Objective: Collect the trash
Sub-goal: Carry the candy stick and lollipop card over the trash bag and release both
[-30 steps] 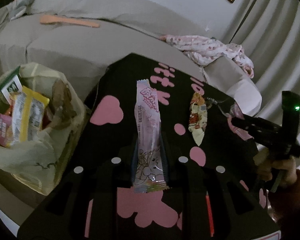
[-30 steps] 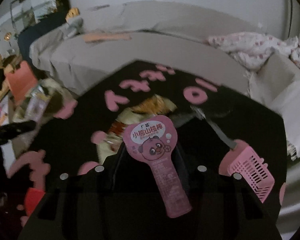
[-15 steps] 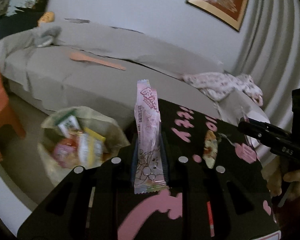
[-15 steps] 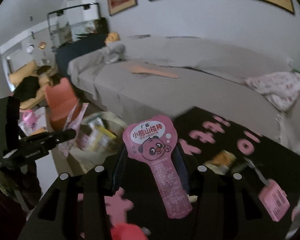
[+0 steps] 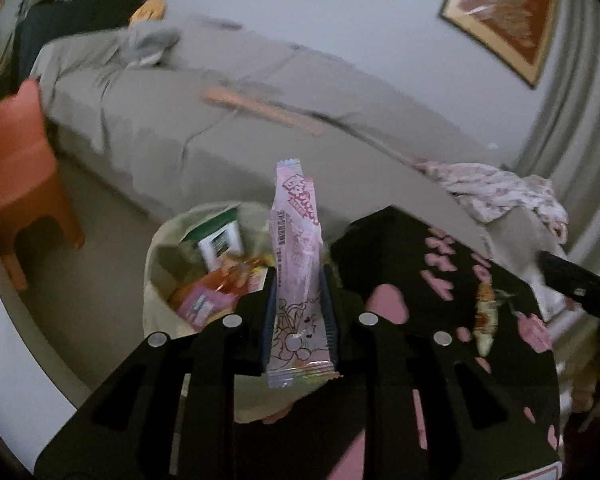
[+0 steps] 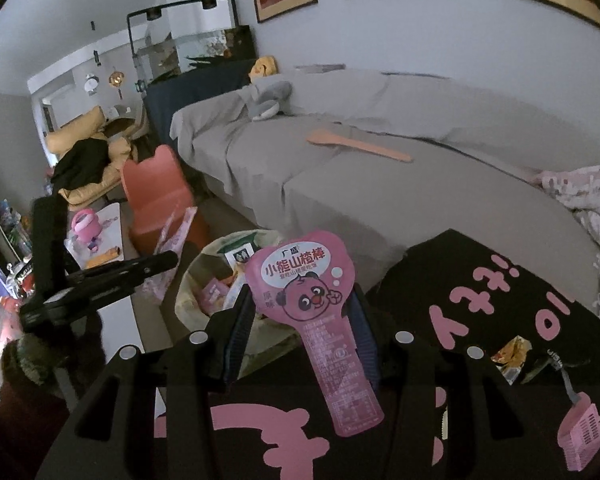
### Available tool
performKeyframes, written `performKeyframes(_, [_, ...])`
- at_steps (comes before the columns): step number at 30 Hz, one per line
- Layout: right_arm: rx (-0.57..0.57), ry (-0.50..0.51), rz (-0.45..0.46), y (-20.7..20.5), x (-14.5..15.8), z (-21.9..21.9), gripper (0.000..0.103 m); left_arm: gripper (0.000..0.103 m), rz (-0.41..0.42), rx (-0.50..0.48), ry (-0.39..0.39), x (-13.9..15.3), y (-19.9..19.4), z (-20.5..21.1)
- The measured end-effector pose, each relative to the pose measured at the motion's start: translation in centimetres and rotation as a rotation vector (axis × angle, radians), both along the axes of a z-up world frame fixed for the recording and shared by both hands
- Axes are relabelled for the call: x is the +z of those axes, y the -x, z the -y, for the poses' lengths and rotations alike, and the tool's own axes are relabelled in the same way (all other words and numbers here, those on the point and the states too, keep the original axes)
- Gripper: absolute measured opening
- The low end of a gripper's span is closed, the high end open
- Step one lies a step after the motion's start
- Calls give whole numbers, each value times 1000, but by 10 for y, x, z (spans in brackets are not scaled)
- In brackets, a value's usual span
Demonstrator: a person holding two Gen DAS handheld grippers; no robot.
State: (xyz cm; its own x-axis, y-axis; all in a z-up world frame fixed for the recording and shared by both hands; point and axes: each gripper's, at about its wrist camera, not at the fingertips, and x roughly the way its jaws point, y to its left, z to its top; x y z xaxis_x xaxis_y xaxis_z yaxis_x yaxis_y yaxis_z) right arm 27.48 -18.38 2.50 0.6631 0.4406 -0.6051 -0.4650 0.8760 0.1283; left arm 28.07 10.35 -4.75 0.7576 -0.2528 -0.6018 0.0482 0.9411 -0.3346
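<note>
My left gripper (image 5: 298,280) is shut on a long pale pink snack wrapper (image 5: 298,264) that stands upright between its fingers, over the near rim of the trash bag (image 5: 160,256). The bag sits on the floor beside the black table and holds several wrappers. My right gripper (image 6: 300,304) is shut on a pink bear-print lollipop wrapper (image 6: 308,300), also close above the trash bag (image 6: 192,280). A yellow-orange wrapper (image 5: 485,312) lies on the table; it also shows in the right wrist view (image 6: 510,354). The left gripper also shows in the right wrist view (image 6: 100,280).
A black table with pink shapes (image 6: 480,300) is in front. A pink scoop (image 6: 582,436) lies at its right. A grey-covered sofa (image 6: 340,184) stands behind, with a wooden paddle (image 6: 356,146) and a floral cloth (image 5: 496,188). An orange stool (image 5: 16,168) stands left of the bag.
Both grippers have swung left off the table toward the trash bag, each still holding its wrapper. The bag now sits just beyond both sets of fingers.
</note>
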Motion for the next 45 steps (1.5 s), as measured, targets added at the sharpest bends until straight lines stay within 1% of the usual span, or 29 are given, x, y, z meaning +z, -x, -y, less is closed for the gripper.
performKeyframes(2, [-9, 1, -20, -8, -6, 2, 45, 20, -33, 2, 34, -16, -13, -7])
performKeyframes(5, [-19, 10, -53, -21, -16, 3, 45, 20, -66, 3, 43, -35, -33, -11])
performKeyframes(6, [-22, 13, -65, -26, -19, 3, 45, 23, -78, 10, 43, -41, -40, -13])
performKeyframes(9, [-20, 14, -92, -40, -27, 1, 45, 48, -110, 36, 42, -52, -56, -21])
performKeyframes(11, [-15, 14, -102, -49, -31, -3, 45, 49, -107, 65, 41, -53, -58, -28])
performKeyframes(13, [-3, 16, -111, -58, -35, -10, 45, 53, -98, 106, 48, -50, -55, -38])
performKeyframes(16, [31, 24, -126, -74, -42, -28, 45, 53, -68, 199, 47, -44, -42, -57])
performKeyframes(18, [59, 28, -131, -83, -46, -44, 45, 53, -49, 276, 22, -39, -29, -67])
performKeyframes(20, [97, 25, -138, -91, -50, -65, 45, 54, -31, 321, 18, -36, -19, -74])
performKeyframes(23, [152, 23, -155, -105, -57, -97, 45, 55, -3, 355, 10, -29, -4, -80])
performKeyframes(26, [195, 52, -149, -115, -67, -131, 45, 55, 29, 394, 5, -21, 6, -86])
performKeyframes(29, [217, 83, -147, -122, -76, -158, 45, 57, 58, 420, 27, -12, 15, -96])
performKeyframes(33, [236, 96, -157, -132, -89, -182, 46, 58, 68, 429, 44, -9, 16, -103])
performKeyframes(34, [242, 97, -156, -133, -91, -186, 47, 58, 66, 430, 45, -9, 16, -103])
performKeyframes(35, [245, 100, -156, -134, -92, -188, 59, 58, 62, 428, 48, -10, 14, -103])
performKeyframes(36, [249, 103, -160, -134, -94, -190, 65, 58, 58, 426, 50, -11, 14, -103])
performKeyframes(37, [254, 99, -165, -135, -94, -190, 69, 58, 50, 420, 55, -12, 13, -102])
performKeyframes(40, [255, 80, -155, -131, -89, -179, 73, 58, 44, 414, 52, -11, 12, -99])
performKeyframes(42, [239, 77, -148, -128, -84, -168, 73, 58, 45, 404, 53, -10, 11, -95])
performKeyframes(45, [194, 74, -125, -121, -74, -138, 73, 58, 48, 375, 43, -6, 8, -83])
